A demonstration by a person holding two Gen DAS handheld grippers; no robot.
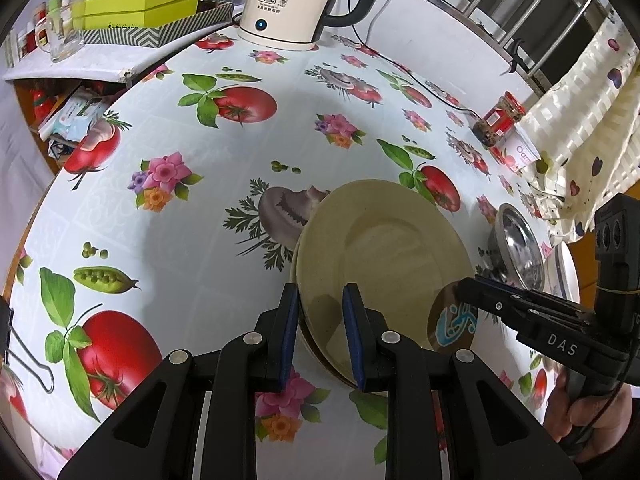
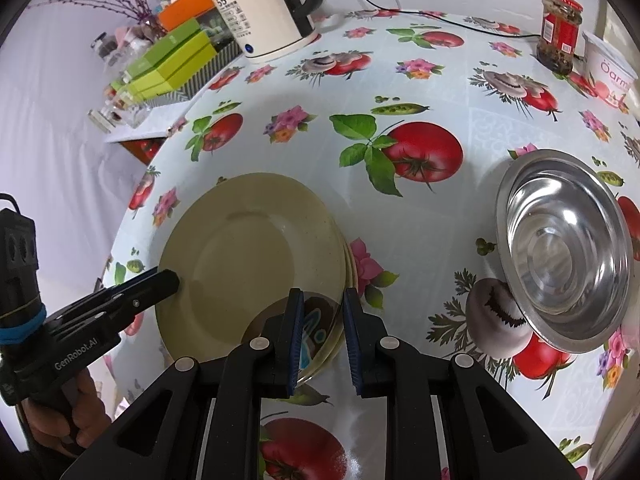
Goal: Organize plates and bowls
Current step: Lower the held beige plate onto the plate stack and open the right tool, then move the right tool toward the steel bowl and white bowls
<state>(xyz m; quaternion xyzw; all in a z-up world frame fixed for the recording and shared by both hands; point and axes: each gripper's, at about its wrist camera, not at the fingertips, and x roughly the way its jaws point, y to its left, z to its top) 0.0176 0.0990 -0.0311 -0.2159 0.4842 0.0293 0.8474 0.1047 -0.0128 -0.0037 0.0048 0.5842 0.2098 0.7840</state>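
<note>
1. Showed a right gripper with blue-padded jaws parted above the near rim of a cream plate.
2. Caught a patterned saucer between those jaws, lying on the plate.
3. Showed a left gripper touching the plate's left rim, state unclear.
4. Placed a steel bowl, tilted, well right on the flowered tablecloth.
5. Held a white kettle and red-labelled jar at the far edge.

Cream plates stacked flat on counter; patterned dish atop near edge; steel bowl upright, apart.
</note>
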